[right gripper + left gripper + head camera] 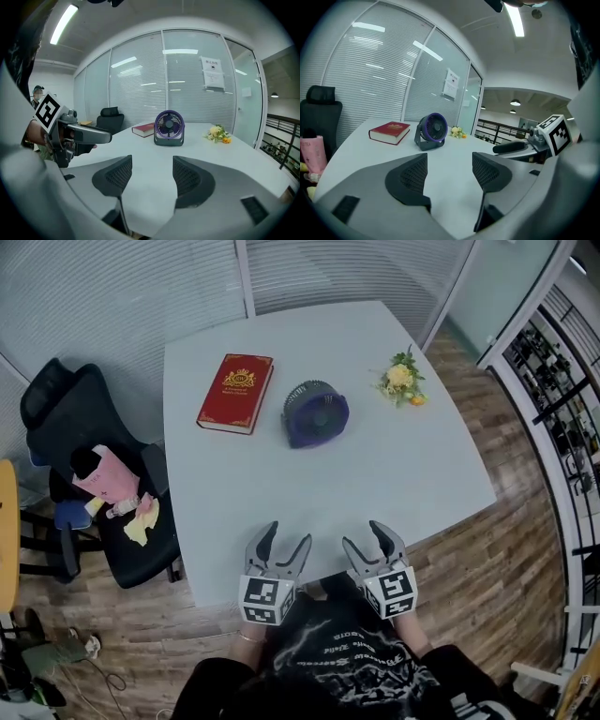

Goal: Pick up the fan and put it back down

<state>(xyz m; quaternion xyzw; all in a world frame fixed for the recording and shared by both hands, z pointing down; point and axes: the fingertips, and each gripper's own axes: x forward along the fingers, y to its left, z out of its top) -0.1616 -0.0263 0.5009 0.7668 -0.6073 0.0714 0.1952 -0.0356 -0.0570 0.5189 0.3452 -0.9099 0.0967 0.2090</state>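
**Purple fan stands mid-table, well clear of both open grippers**

Purple and grey, the fan (316, 414) sits upright on the pale table (412, 474), slightly above the centre of the head view. A red book (235, 392) lies just to its left, and a small bunch of yellow flowers (403, 382) lies farther off to its right.

Both grippers hover at the lower edge of the table, near the bottom centre of the frame, side by side and pointing up the picture toward the fan. The left gripper (289, 535) has its jaws spread, and nothing stands between them. In the left gripper view, only bare tabletop shows in the gap between the dark ribbed pads (412, 174), and the fan (433, 130) appears above that gap, a little left of centre.

The right gripper (364, 535) is likewise spread wide and empty. In its own view the fan (169, 127) stands above the gap between the pads (190, 178), slightly right of centre, with its grille facing the camera. A broad stretch of table separates the fan from both sets of fingers, and neither set touches it.

A black office chair (75, 427) holding pink and yellow items stands at the left of the head view, beside the table.
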